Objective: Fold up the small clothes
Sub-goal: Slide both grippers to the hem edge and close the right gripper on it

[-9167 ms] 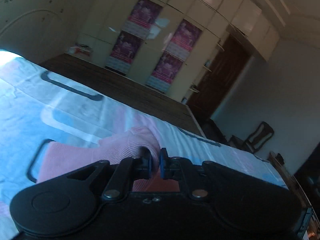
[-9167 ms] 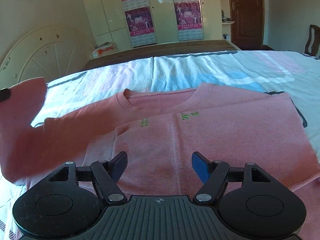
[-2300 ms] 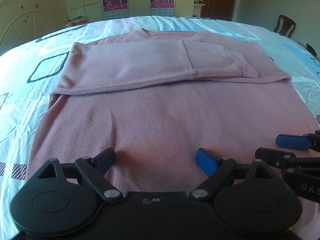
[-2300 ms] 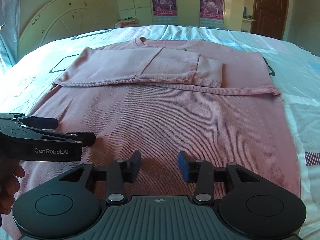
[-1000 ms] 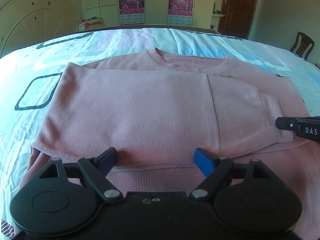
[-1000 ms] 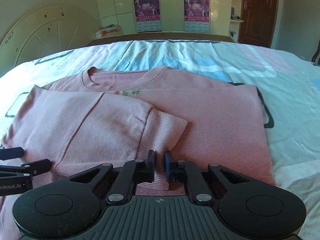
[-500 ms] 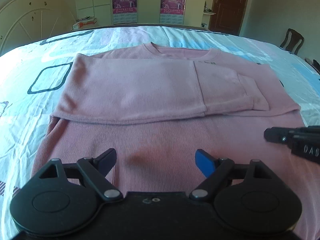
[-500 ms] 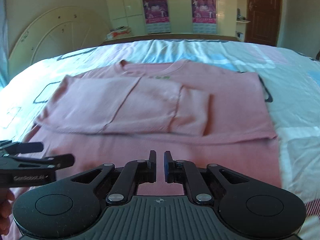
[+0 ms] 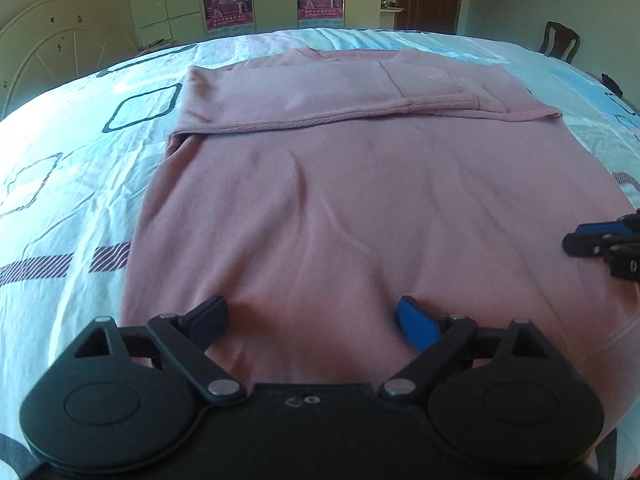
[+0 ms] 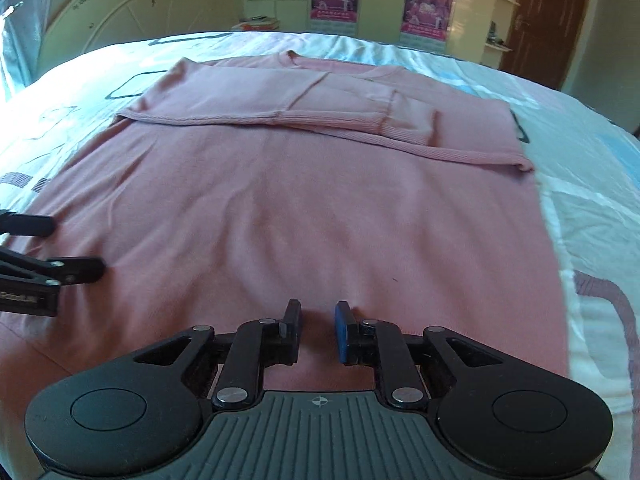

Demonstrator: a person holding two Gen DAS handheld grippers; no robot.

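Pink sweater (image 9: 360, 200), sleeves folded across chest, laid on bed (image 9: 72, 184); left tool (image 9: 312, 316) spread wide, right tool (image 10: 318, 328) just parted narrowly, nothing pinched.

A pink ribbed knit sweater (image 10: 312, 208) lies flat on the pale patterned bedsheet (image 10: 592, 184), filling mid-frame, sleeves folded across its chest. At bottom centre the right gripper (image 10: 317, 330) has just been opening, jaws slightly apart, nothing between them. The left gripper (image 10: 48, 248) enters at left edge.
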